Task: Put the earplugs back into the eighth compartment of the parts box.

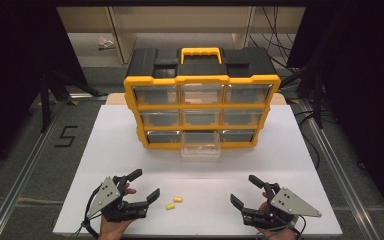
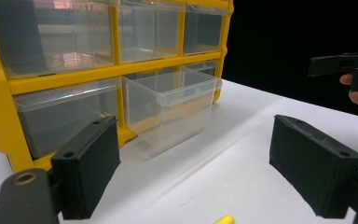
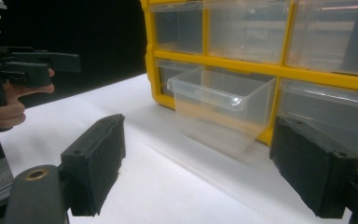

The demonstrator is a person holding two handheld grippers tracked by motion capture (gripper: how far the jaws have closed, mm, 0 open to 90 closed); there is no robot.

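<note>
Item 1: yellow-and-black organiser (image 1: 202,95), 3x3 clear drawers, stood at far centre of white table (image 1: 115,150). No brand or label legible on it.
Item 2: bottom-middle drawer (image 1: 200,147) was pulled partway out toward you; looked empty.
Item 3: two small yellow pieces (image 1: 174,202) lay on table near edge, betw. your grippers, closer to the left one.
Item 4: your left gripper (image 1: 142,186), jaws spread, nothing held.
Item 5: your right gripper (image 1: 245,190), jaws spread, nothing held.
Only writing: "5" floor mark (image 1: 66,136), left of table.
</note>
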